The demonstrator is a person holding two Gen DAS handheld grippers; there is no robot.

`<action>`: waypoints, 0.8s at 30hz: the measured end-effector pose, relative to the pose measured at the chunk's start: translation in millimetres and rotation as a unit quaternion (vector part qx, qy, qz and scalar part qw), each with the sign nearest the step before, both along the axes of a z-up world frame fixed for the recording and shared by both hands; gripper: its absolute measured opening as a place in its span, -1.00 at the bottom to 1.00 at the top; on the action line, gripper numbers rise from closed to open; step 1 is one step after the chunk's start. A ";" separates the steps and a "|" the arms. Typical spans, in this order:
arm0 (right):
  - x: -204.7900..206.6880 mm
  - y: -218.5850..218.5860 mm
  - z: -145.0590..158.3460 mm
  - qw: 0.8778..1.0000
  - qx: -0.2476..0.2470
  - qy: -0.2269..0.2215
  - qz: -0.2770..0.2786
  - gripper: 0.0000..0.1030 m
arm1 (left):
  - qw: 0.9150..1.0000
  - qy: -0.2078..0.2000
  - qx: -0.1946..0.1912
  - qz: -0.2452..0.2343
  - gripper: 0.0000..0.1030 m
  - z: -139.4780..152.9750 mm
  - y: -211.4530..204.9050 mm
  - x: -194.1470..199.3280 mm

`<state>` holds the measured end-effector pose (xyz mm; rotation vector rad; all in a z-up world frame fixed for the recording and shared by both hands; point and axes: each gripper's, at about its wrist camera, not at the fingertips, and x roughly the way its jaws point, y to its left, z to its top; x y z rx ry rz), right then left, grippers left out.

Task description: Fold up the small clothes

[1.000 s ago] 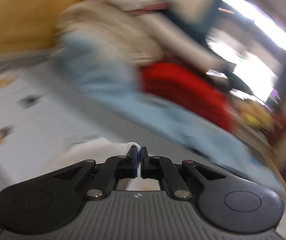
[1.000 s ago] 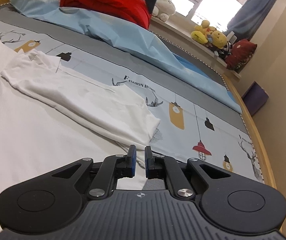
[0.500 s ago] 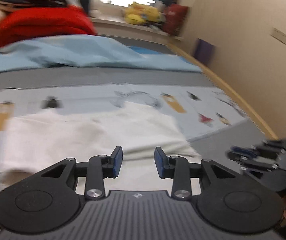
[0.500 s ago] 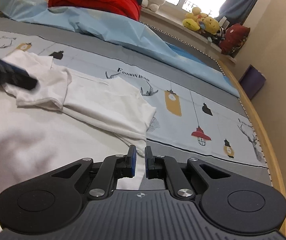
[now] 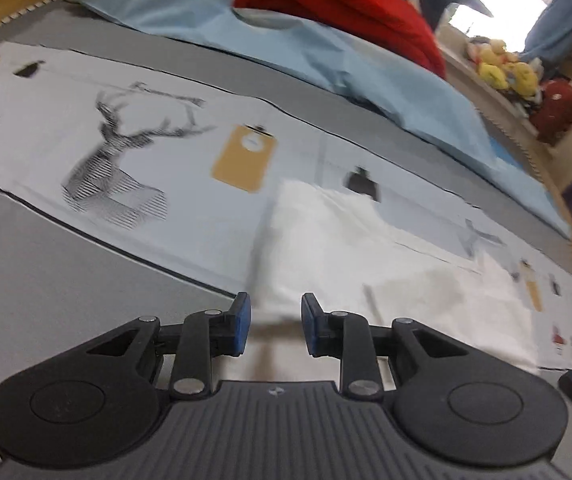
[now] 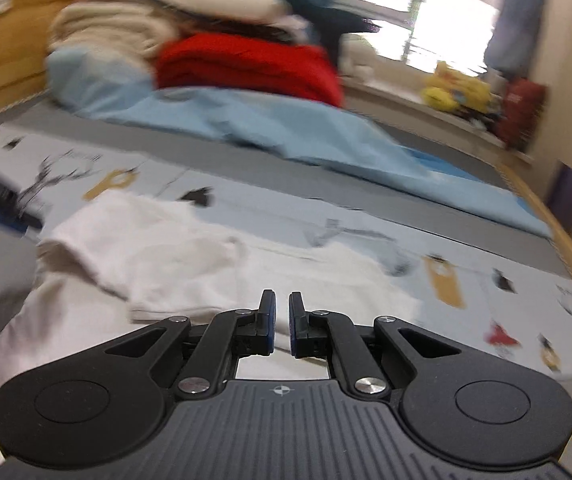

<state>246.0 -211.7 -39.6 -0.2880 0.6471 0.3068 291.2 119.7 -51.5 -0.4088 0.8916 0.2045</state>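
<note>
Bed (image 5: 37, 264): the largest thing here, covered in a grey and pale-blue sheet printed with deer and lamps. It is my work surface.

Light-blue cover (image 5: 386, 76) and red blanket (image 5: 338, 4): heaped at the far end, well apart from the work.

White garment (image 6: 189, 264): small, lying on the printed sheet in front of both my tools, one sleeve already turned over the body. I judge it light, limp and quick to crease; best taken by a hem or sleeve edge, pinched thin.

My left gripper (image 5: 275, 326): jaws moderately apart, having just been closing, with the garment's near edge between the pads but not visibly pinched.

My right gripper (image 6: 281, 324): jaws nearly together, holding nothing I can see, over the garment's near edge.
</note>
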 end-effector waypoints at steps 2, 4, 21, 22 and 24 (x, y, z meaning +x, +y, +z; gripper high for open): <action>9.2 22.4 -15.4 1.000 -0.004 0.020 0.023 -0.86 | 1.000 0.007 -0.012 0.013 -0.44 -1.4 12.2 1.5; 17.6 45.7 -29.3 0.999 -0.013 0.034 0.040 -0.72 | 0.999 0.014 -0.023 0.017 -0.44 -4.5 16.9 8.4; 59.6 147.5 -106.7 0.987 -0.100 0.085 0.089 -0.64 | 0.999 0.036 -0.021 0.025 -0.43 -10.8 43.7 13.2; 62.7 139.8 -97.1 0.990 -0.075 0.085 0.081 -0.65 | 0.999 0.035 -0.022 0.026 -0.43 -11.0 43.1 14.5; 72.8 114.9 -70.3 0.995 0.011 0.084 0.054 -0.67 | 0.999 0.034 -0.025 0.027 -0.43 -11.9 41.4 16.5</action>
